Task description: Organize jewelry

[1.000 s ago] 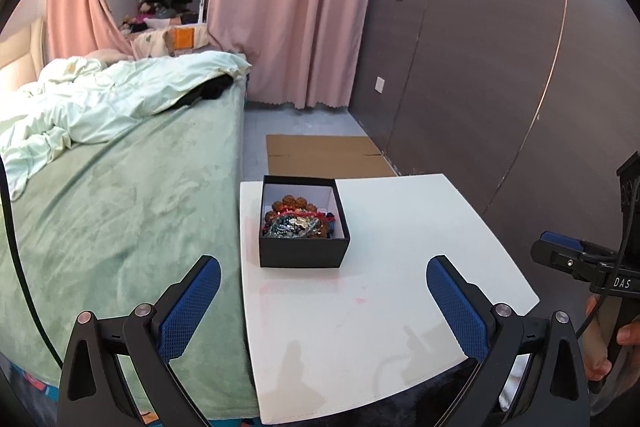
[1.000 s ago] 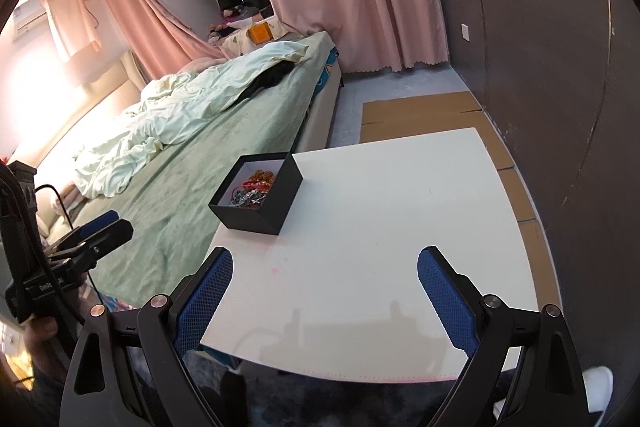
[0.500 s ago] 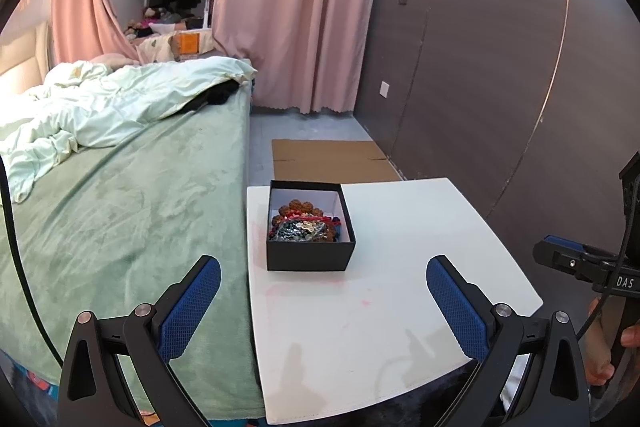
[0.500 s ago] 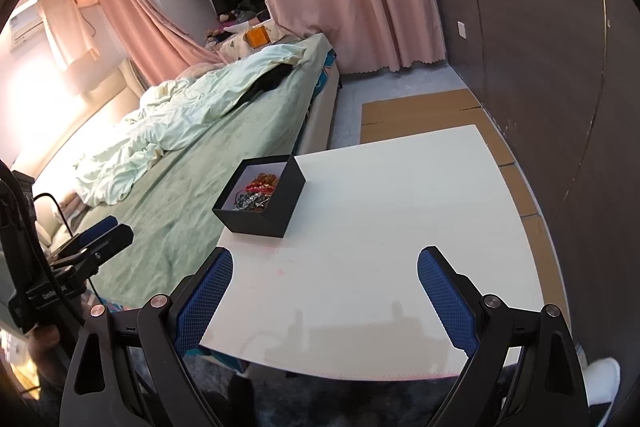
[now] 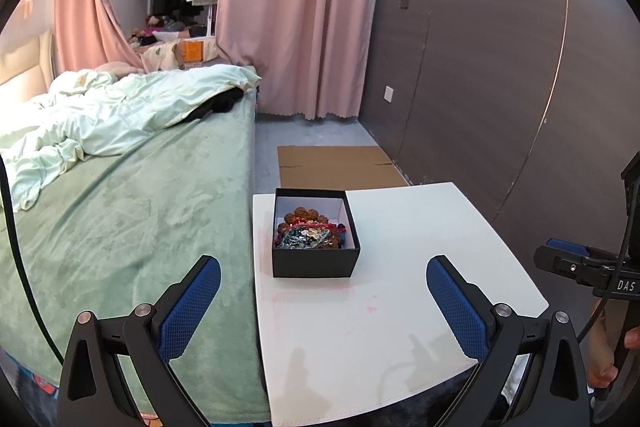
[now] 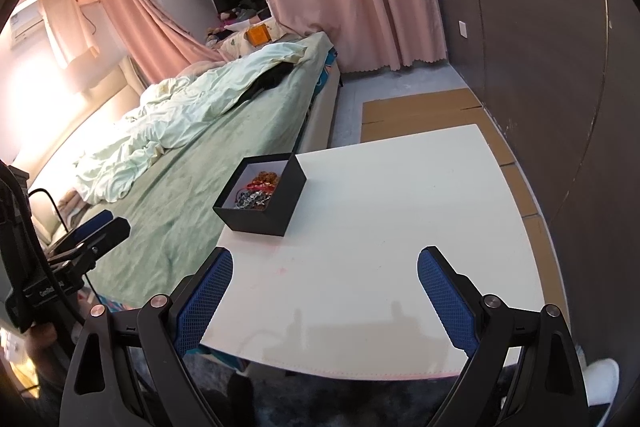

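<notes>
Both grippers are held level above the near edge of a white table [image 5: 400, 327], pointing forward across it. The left gripper [image 5: 323, 301] has its blue-padded fingers [image 5: 188, 311] spread wide apart, holding and touching nothing. The right gripper [image 6: 325, 297] is spread just as wide, also holding nothing.

In the left wrist view, a black box [image 5: 316, 263] without a lid sits at 12 o'clock from the left gripper, near the table's left edge. Inside is a heap of jewelry [image 5: 310, 233]: brown beads, red cord and shiny pieces. From the right gripper the box lies at about 11 o'clock.

A bed [image 5: 120, 211] with a green cover and a rumpled pale quilt adjoins the table at 9 o'clock. Pink curtains [image 5: 296, 11] hang at 12 o'clock, flattened cardboard [image 5: 332, 167] lies on the floor beyond the table, and a dark panelled wall [image 5: 500, 67] runs at 2 o'clock.
</notes>
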A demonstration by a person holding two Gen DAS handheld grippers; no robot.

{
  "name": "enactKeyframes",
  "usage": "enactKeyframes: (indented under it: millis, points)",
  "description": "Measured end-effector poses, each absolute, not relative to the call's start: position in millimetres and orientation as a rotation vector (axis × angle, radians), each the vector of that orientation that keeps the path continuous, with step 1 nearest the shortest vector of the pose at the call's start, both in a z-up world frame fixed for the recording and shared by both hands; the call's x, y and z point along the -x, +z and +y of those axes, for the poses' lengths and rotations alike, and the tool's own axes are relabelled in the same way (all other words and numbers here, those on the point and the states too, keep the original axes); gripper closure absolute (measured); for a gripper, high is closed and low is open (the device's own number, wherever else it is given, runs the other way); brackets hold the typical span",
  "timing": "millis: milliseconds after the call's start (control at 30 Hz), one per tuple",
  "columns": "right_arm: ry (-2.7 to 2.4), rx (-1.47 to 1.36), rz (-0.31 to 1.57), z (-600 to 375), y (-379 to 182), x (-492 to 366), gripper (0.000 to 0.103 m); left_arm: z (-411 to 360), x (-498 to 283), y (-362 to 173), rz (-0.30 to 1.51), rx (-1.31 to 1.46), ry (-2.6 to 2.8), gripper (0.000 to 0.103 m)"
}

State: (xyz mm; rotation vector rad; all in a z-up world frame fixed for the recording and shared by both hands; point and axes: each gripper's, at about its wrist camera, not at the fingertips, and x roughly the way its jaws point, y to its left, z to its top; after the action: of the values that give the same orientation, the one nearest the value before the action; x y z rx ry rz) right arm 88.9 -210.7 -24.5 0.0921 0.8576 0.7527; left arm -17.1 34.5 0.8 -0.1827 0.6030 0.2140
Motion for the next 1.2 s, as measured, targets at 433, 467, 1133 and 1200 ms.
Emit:
enactKeyframes:
  millis: [433,467,1133,1200]
  points:
    - [0.733,-0.089,0.865,-208.3,-24.9,-91.6,0.009,30.0,16.6,2.5,0.596,0.157,0.224,0.000]
    - [0.730,-0.086,0.864,-207.8,-24.7,-90.4,0.009,29.9,15.6,2.5,0.597,0.155,0.227,0.000]
    - [0.676,-0.092,0.875,-206.3,-23.0,-91.0,0.009,20.9,10.0,0.8,0.589,0.133,0.234,0.000]
    - [0.670,-0.092,0.874,-206.3,-22.5,-90.7,0.009,20.2,9.1,0.7,0.585,0.139,0.229,0.000]
